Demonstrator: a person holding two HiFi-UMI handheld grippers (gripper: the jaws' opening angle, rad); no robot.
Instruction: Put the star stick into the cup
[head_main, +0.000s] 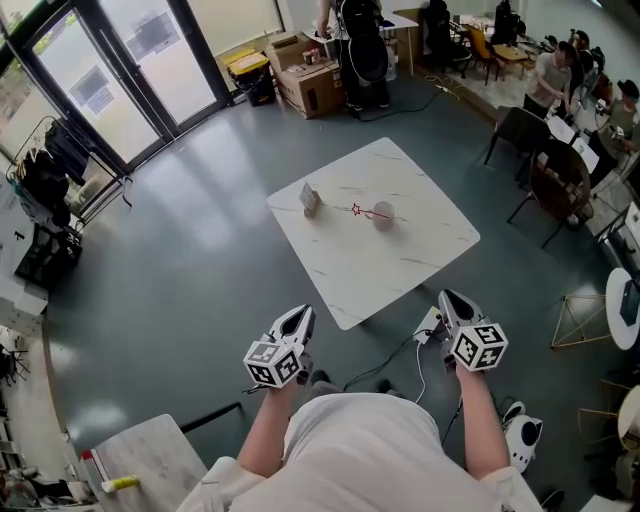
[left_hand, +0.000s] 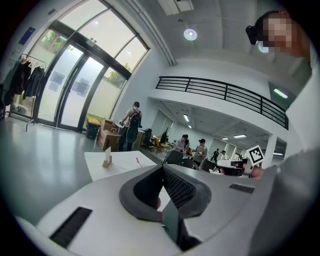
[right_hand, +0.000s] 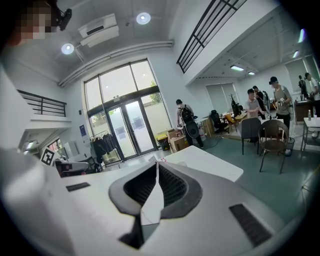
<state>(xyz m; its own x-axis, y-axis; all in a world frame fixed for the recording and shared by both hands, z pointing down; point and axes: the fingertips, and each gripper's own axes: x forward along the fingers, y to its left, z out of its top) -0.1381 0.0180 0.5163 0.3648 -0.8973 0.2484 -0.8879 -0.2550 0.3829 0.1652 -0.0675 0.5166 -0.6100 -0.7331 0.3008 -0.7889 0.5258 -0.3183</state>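
Red and thin, the star stick lies sideways on the white bench, far ahead of us, star end left, other end by the cup, while our left tool and right tool are both shut, holding nothing.

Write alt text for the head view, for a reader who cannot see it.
Seen from above, a person holds the left gripper and the right gripper, both shut and empty, short of a white table. On it a red star stick meets a cup, with a small card stand further left.
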